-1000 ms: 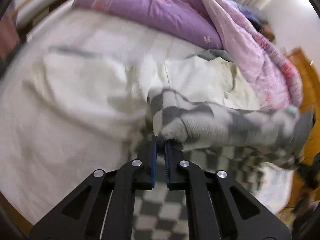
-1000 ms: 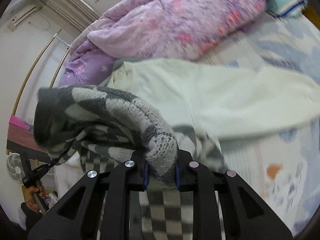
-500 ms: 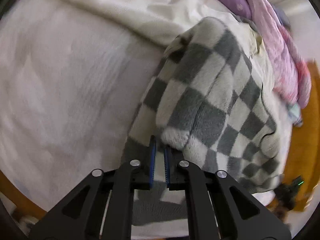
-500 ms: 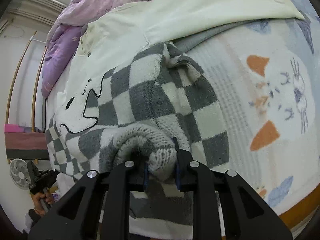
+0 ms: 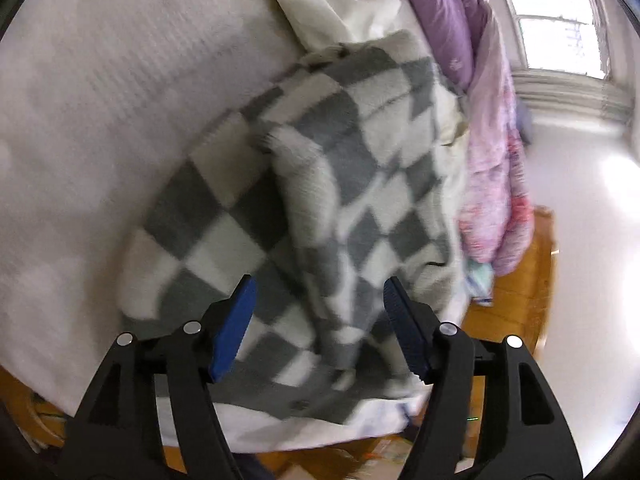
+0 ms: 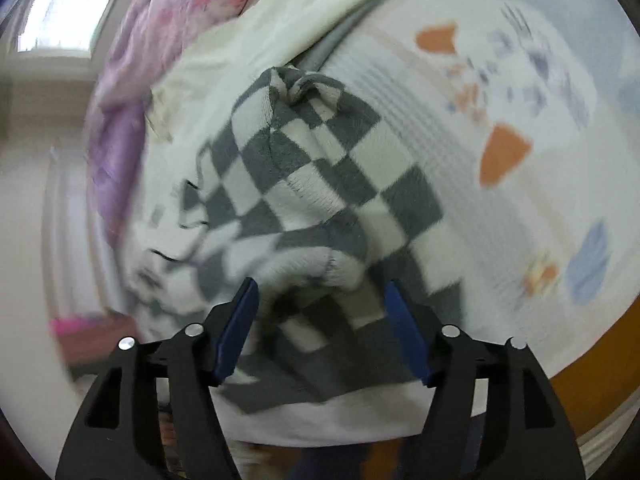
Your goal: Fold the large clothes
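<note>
A grey-and-white checkered knit sweater lies folded over on the bed near its front edge; it also shows in the right wrist view. My left gripper is open, jaws wide apart, just above the sweater's near part, holding nothing. My right gripper is open too, jaws apart over a rolled sleeve or hem of the sweater. Both views are blurred by motion.
A cream garment lies beyond the sweater. A purple and pink quilt is heaped at the back of the bed. The printed bedsheet spreads to the right. The wooden bed frame and floor show past the edge.
Both grippers held the sweater, lowered it onto the bed, then opened and let go. The sweater now lies on the bed and both grippers have drawn back slightly.
</note>
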The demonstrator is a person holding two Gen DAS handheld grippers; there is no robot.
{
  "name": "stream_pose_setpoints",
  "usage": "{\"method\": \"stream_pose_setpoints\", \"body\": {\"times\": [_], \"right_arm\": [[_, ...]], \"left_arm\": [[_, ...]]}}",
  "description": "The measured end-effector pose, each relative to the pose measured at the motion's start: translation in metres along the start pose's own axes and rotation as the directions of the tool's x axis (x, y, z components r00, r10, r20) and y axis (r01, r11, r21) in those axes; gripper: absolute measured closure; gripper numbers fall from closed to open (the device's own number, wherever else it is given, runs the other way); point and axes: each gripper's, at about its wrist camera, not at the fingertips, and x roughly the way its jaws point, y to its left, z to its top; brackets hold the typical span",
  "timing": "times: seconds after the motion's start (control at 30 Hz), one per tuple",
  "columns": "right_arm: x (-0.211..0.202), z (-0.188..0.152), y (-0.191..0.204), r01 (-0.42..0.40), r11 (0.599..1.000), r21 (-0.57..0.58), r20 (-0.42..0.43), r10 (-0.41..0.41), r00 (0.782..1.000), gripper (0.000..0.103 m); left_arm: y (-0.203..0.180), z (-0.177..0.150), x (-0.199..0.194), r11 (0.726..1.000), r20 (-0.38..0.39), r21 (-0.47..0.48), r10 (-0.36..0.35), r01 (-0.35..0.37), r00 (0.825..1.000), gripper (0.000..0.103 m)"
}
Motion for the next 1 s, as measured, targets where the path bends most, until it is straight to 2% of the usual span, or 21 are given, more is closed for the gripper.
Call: {"method": "stream_pose_setpoints", "body": {"times": [0.03,0.1,0.17,0.23,0.3,0.33,0.37,0.4,0.43,0.47,0.5,0.53,0.67,0.8,0.87,0.93,1.0], "right_arm": [[0.002,-0.001,-0.006,-0.065,0.996,0.064,0.004,0.065,0.998,0.039],[0.016,-0.003,-0.014,-0.133,0.979,0.156,0.002,0.134,0.991,0.039],[0.032,-0.002,-0.012,-0.113,0.974,0.194,-0.007,0.117,0.993,0.039],[0.047,-0.002,-0.015,-0.162,0.956,0.244,0.01,0.165,0.986,0.039],[0.058,0.002,-0.016,-0.18,0.939,0.293,0.035,0.178,0.983,0.039],[0.063,0.005,-0.017,-0.159,0.939,0.306,0.048,0.151,0.987,0.039],[0.065,0.007,-0.017,-0.137,0.941,0.309,0.054,0.127,0.99,0.04],[0.068,0.009,-0.016,-0.12,0.945,0.303,0.055,0.109,0.993,0.05],[0.068,0.011,-0.016,-0.117,0.948,0.295,0.054,0.106,0.993,0.062],[0.065,0.014,-0.015,-0.093,0.954,0.286,0.054,0.08,0.995,0.068],[0.06,0.015,-0.015,-0.089,0.958,0.271,0.064,0.075,0.995,0.079],[0.057,0.016,-0.013,-0.098,0.962,0.253,0.077,0.081,0.994,0.085],[0.03,0.02,0.003,-0.141,0.979,0.147,0.097,0.127,0.987,0.089],[-0.008,0.026,0.021,-0.044,0.999,-0.003,0.092,0.044,0.995,0.09],[-0.015,0.022,0.02,0.012,0.999,-0.04,0.065,-0.01,0.998,0.09],[-0.015,0.016,0.008,0.086,0.994,-0.073,0.047,-0.083,0.995,0.09],[-0.005,0.01,-0.014,0.164,0.983,-0.088,0.022,-0.162,0.986,0.089]], "left_arm": [[-0.002,0.0,0.003,1.0,-0.004,-0.01,-0.021,0.021,1.0,0.027],[-0.008,0.004,0.012,1.0,0.0,0.005,0.017,-0.017,1.0,0.025],[-0.013,0.009,0.021,0.999,0.02,0.01,0.034,-0.034,0.999,0.025],[-0.014,0.016,0.029,0.999,0.036,0.011,0.049,-0.049,0.998,0.025],[-0.017,0.026,0.038,0.995,0.06,0.019,0.093,-0.095,0.994,0.025],[-0.019,0.03,0.044,0.992,0.069,0.026,0.122,-0.124,0.99,0.026],[-0.022,0.034,0.049,0.985,0.079,0.043,0.166,-0.169,0.983,0.034],[-0.025,0.038,0.053,0.975,0.092,0.064,0.206,-0.212,0.974,0.044],[-0.027,0.04,0.056,0.972,0.09,0.076,0.214,-0.221,0.973,0.067],[-0.029,0.042,0.057,0.97,0.08,0.078,0.224,-0.23,0.971,0.08],[-0.03,0.043,0.058,0.97,0.074,0.079,0.225,-0.231,0.971,0.089],[-0.035,0.043,0.055,0.968,0.072,0.103,0.224,-0.23,0.972,0.091],[-0.052,0.031,0.036,0.956,0.065,0.189,0.218,-0.226,0.974,0.093],[-0.051,0.01,0.009,0.941,0.022,0.219,0.259,-0.257,0.966,0.093],[-0.04,-0.001,0.001,0.929,-0.017,0.233,0.301,-0.289,0.953,0.093],[-0.021,-0.013,0.002,0.907,-0.05,0.24,0.366,-0.345,0.929,0.093],[0.002,-0.019,0.009,0.907,-0.074,0.215,0.384,-0.361,0.92,0.093]]}}
